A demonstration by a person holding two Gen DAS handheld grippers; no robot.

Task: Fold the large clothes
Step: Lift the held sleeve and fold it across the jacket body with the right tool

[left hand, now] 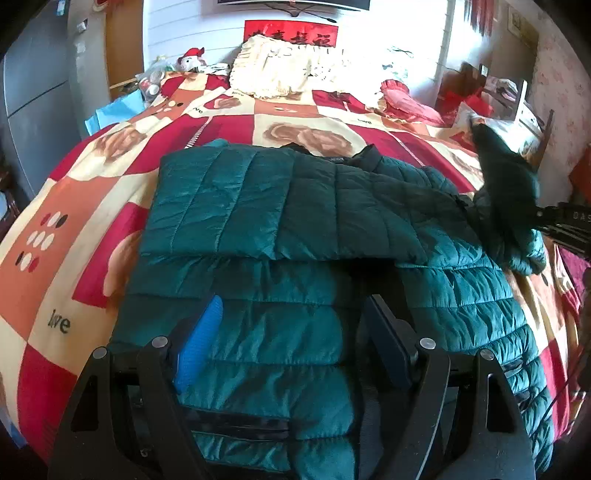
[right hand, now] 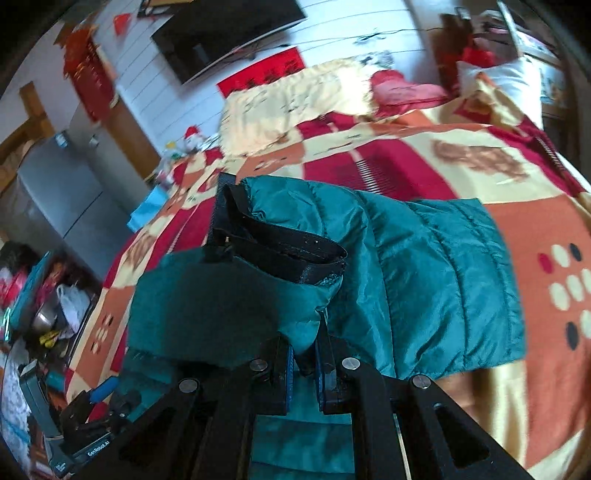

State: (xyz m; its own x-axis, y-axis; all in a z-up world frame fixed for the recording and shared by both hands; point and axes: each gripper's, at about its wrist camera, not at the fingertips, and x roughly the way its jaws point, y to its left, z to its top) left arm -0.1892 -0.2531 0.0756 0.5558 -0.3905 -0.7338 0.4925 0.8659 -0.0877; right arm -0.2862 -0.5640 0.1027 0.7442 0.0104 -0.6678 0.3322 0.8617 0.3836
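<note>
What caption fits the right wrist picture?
Right claw pinches the teal puffer jacket's sleeve above the patchwork bedspread.

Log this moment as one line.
task: fold jacket | left gripper: open, above teal puffer jacket | right gripper: shut on sleeve, lifted | surface: patterned bedspread

**Readable text in the room**

The patchwork bedspread (left hand: pixel 92 236) carries the word "love" in dark letters on several cream squares. The left gripper (right hand: pixel 92 448) bears a white "GenRobot.AI" label. The red wall banner (left hand: pixel 291 33) shows black Chinese characters, too blurred to read.
</note>
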